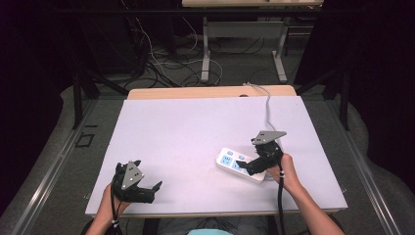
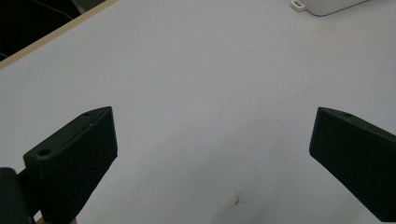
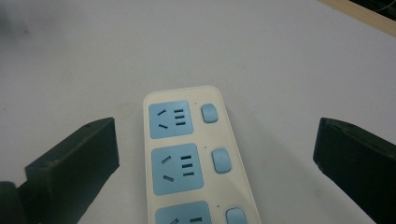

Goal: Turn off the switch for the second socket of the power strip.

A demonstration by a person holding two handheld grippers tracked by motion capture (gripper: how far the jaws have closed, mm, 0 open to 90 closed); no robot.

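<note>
Right gripper (image 3: 217, 163): jaws spread wide, one on each side of the power strip, gripping nothing.
Left gripper (image 2: 212, 158): jaws spread wide over bare table, empty.
Power strip (image 3: 194, 158): one, white, lying flat at about 4 o'clock on the table; three blue socket panels counted, each with one blue switch beside it.
Cord (image 1: 267, 105): one, grey, running from the strip toward 12 o'clock.
Table (image 1: 186, 127): one white top; left gripper at 7 o'clock.

Power strip (image 3: 196, 158) near end cut off at btm edge; its far corner (image 2: 327, 5) cropped at top.
</note>
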